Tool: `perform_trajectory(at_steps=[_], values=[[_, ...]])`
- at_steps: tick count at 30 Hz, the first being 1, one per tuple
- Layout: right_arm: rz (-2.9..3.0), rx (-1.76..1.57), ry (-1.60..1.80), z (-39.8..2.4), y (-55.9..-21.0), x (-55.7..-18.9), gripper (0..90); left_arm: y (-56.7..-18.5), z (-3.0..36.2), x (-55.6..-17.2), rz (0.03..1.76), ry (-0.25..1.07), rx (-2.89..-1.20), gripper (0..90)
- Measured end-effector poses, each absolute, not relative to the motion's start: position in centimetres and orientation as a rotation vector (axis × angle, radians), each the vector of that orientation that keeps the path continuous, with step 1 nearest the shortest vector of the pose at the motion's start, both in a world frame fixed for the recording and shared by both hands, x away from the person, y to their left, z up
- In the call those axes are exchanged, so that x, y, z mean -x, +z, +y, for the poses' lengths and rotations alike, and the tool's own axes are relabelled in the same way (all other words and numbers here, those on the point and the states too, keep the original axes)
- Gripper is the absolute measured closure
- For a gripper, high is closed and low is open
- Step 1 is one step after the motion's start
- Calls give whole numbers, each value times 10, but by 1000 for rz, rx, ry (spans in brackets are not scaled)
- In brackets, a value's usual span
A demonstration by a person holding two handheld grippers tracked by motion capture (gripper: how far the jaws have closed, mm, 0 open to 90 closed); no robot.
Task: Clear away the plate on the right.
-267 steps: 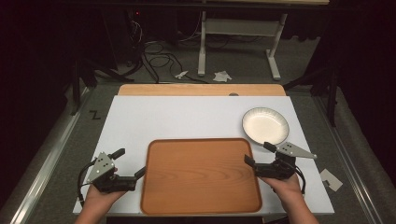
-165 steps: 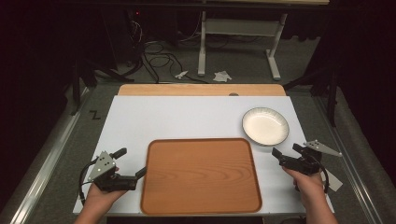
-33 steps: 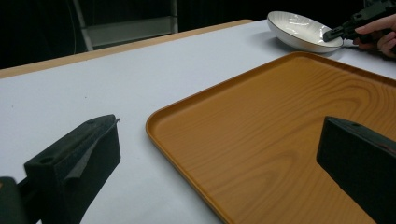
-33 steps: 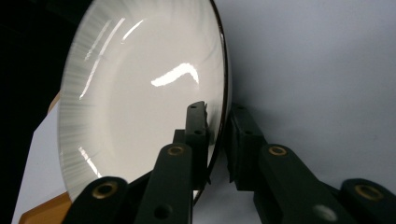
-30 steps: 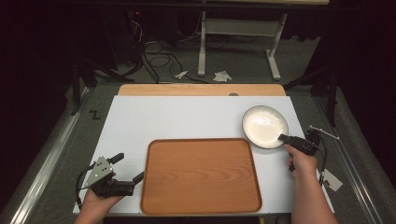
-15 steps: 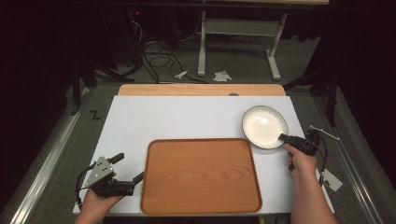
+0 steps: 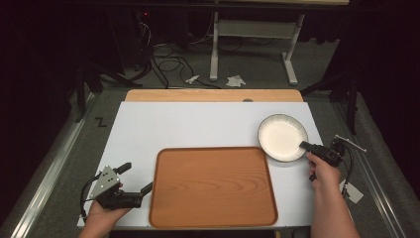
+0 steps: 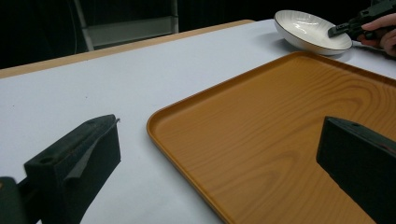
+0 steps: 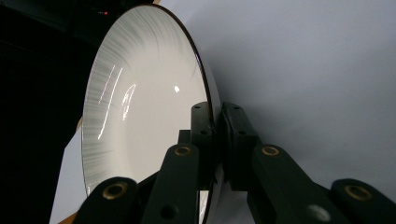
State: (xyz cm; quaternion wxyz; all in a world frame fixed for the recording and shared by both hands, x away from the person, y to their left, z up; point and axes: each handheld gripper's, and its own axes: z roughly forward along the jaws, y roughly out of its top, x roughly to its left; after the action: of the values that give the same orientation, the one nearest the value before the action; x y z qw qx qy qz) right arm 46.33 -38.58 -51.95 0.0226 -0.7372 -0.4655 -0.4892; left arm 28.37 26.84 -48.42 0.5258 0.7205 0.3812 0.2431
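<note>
our right gripper is closed on the near right rim of the round white ceramic bowl, which sits just beyond the far right corner of the flat brown wooden tray. the tray lies to its left. our left gripper waits open beside the tray's left edge.

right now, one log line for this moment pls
right gripper: shut on bowl rim | left gripper: open beside tray | bowl: on table
</note>
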Motion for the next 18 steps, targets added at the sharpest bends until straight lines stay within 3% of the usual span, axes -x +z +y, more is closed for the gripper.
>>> perform_trajectory(at_steps=[18], values=[[-1524,2217,-1614,-381,-499,-454,850,-482,268,-285,895,585,-1715,6]])
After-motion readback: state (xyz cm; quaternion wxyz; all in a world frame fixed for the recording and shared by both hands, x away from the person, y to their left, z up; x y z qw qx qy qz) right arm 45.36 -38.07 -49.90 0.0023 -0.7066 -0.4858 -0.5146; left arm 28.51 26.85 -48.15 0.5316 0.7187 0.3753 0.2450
